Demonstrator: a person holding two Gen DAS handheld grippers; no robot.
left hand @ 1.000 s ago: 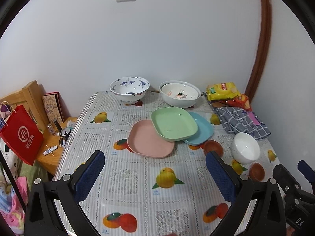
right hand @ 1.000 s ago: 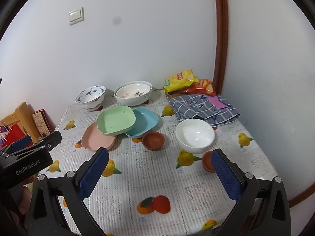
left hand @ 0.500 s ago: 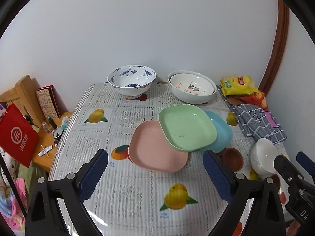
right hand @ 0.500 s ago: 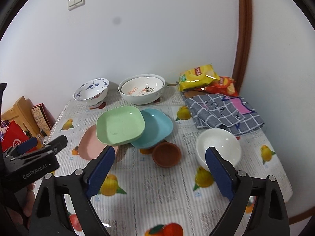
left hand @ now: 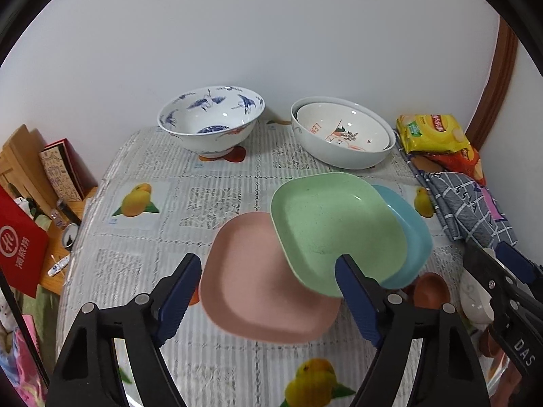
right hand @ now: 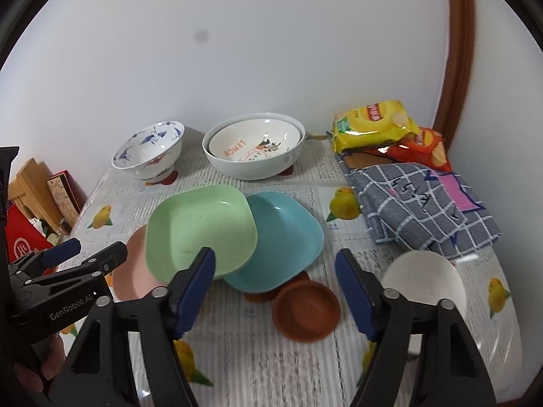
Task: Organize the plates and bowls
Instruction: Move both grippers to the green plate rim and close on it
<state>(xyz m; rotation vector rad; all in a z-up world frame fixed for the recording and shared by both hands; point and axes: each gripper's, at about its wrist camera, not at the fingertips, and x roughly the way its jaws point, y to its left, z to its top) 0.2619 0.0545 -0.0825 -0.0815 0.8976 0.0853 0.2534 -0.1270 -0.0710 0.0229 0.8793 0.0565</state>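
Both grippers hang over the plates, jaws closing on nothing.

The left gripper point(left hand: 268, 300) frames the pink plate point(left hand: 258, 291); the right gripper point(right hand: 275, 288) is above the blue plate point(right hand: 281, 237) and brown dish point(right hand: 305, 308). The green plate point(right hand: 198, 227) overlaps pink and blue. Two big bowls point(left hand: 212, 122) stand by the wall.

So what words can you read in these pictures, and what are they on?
"LEMON": inside the inner white bowl.
"GenRobot.AI": on the left gripper.
"DAS": on the right gripper, rest cut off.
Red bag: Chinese characters, too blurred.
Yellow snack packet and red snack packet: logos too small.
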